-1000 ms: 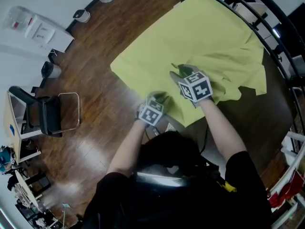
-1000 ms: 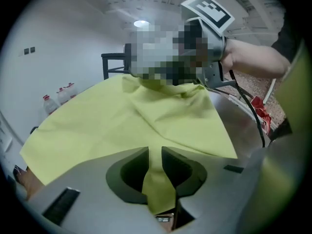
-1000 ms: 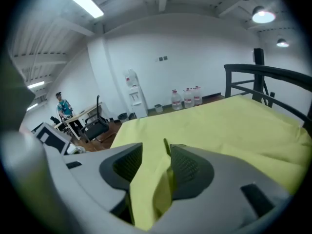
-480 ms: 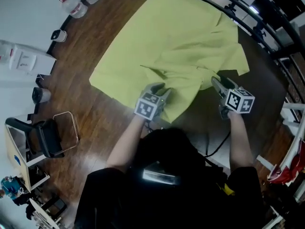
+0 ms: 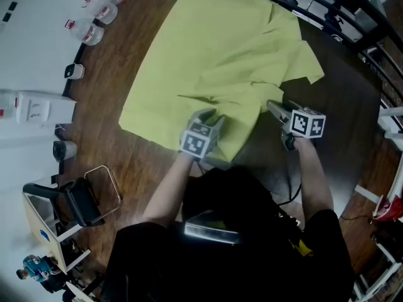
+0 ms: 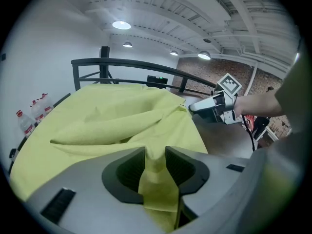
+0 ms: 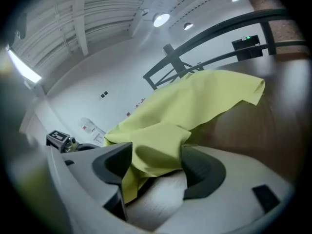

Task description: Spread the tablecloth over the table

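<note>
A yellow-green tablecloth (image 5: 220, 49) lies rumpled over the dark wooden table (image 5: 343, 99), with its right part bunched and folded. My left gripper (image 5: 211, 116) is at the cloth's near edge. In the left gripper view its jaws (image 6: 156, 160) pinch a fold of the tablecloth (image 6: 107, 126); they have widened slightly but still grip. My right gripper (image 5: 271, 107) is at the cloth's right-hand edge, over bare table. Its jaws (image 7: 156, 162) have just been opening and stand wide, with a loose flap of the tablecloth (image 7: 195, 106) lying between them, not pressed.
A black metal railing (image 5: 327, 17) runs along the table's far side. Water bottles (image 5: 94, 31) and a white box (image 5: 38, 109) stand by the wall at left. A black chair (image 5: 79, 200) stands on the wooden floor at lower left. A cable (image 5: 291, 194) hangs near the person.
My right gripper has swung from the cloth's middle, beside the left gripper, out to the cloth's right edge. The left gripper has kept its hold on the near edge.
</note>
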